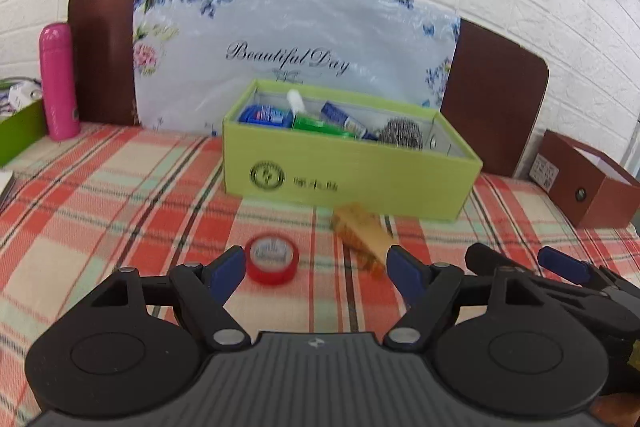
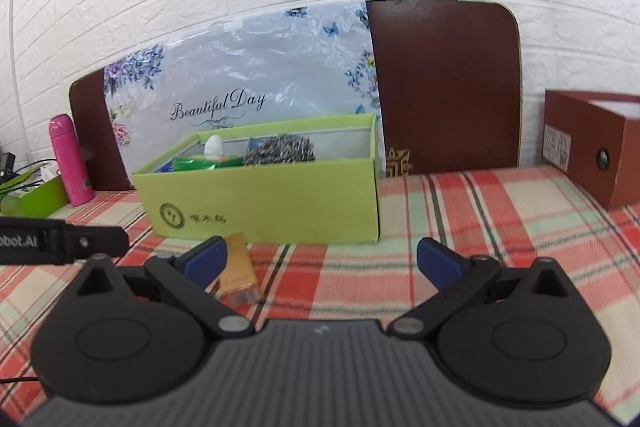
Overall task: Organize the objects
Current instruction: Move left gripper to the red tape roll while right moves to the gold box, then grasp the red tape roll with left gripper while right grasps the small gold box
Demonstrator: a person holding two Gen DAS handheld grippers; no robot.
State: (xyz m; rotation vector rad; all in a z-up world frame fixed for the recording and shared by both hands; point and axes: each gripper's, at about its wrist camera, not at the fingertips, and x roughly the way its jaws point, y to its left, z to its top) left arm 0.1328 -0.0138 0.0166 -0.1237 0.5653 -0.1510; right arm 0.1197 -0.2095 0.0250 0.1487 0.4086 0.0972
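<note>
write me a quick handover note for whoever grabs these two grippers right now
Left gripper: jaws open, holding nothing, low over the plaid tablecloth.
Right gripper: jaws wide open, empty.
Round red roll of tape lies on the cloth just ahead of the left jaws; flat orange-gold tube lies beside it, in front of the light green cardboard box.
Done: box already holds a steel wool scrubber, a green packet, a blue jar, a blue tube and a white-capped item.
Left: the tape and the tube are still outside the box, probably next to go in.

Open left tool (image 1: 316, 267), red tape (image 1: 271, 259), green box (image 1: 344, 171)
</note>
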